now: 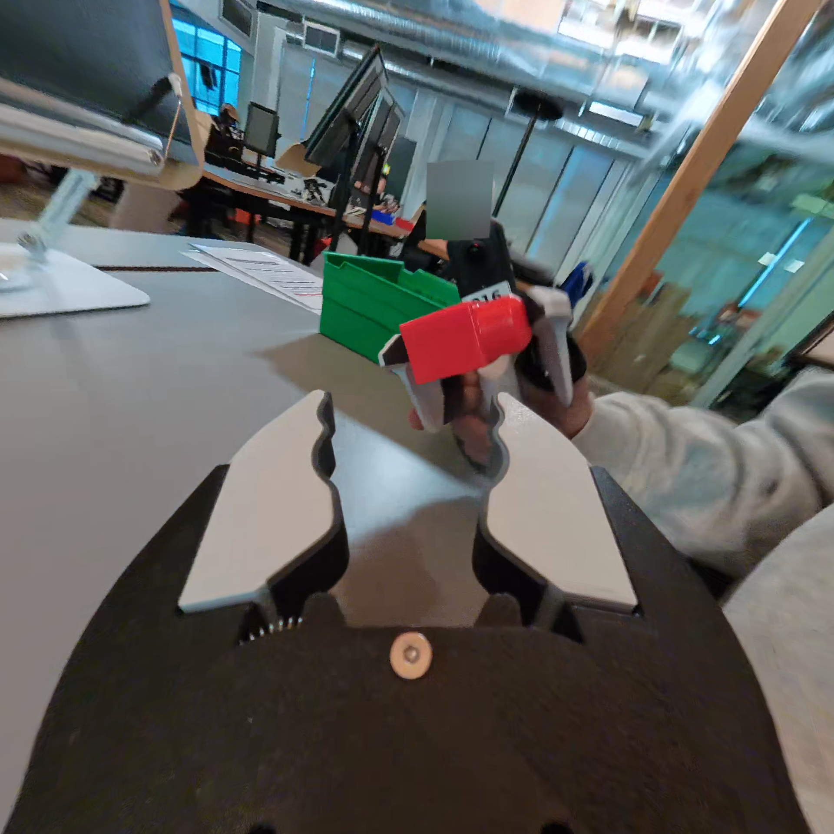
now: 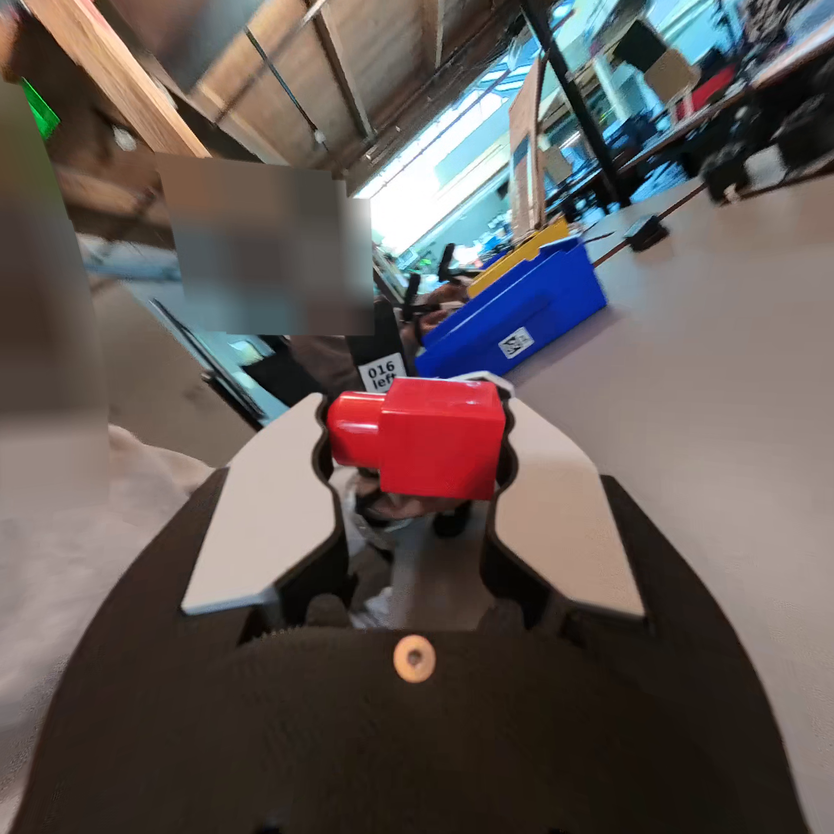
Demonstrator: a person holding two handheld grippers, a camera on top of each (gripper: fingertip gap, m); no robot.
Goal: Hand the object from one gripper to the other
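1. The right claw (image 2: 413, 444) is clamped on a red object (image 2: 433, 440), a square block with a rounded cylindrical end, held crosswise between its two grey fingers (image 2: 271, 510).
2. In the right wrist view the block's square end presses against the finger on the right of the picture, and the rounded end meets the finger on the left.
3. The left claw (image 1: 413, 440) is released: its fingers (image 1: 271, 505) stand well apart with only bare desk (image 1: 135, 406) showing between them.
4. From the left wrist view, the right claw (image 1: 478, 352) appears ahead and slightly to the right, raised above the desk and carrying the red object (image 1: 460, 338) at a tilt.
5. The red object is near the left claw's fingertips but apart from them; it is not between them.
6. A hand (image 1: 568, 406) in a light grey sleeve (image 1: 677, 460) grips the right claw's handle.
7. A green bin (image 1: 370, 302) sits on the desk behind the red object, with a printed sheet of paper (image 1: 266, 275) lying flat just beside it.
8. A white stand base (image 1: 67, 284) rests on the desk at the far left.
9. In the right wrist view, a blue bin (image 2: 514, 311) lies on the desk beyond the claw, with a yellow bin (image 2: 519, 257) just behind it.
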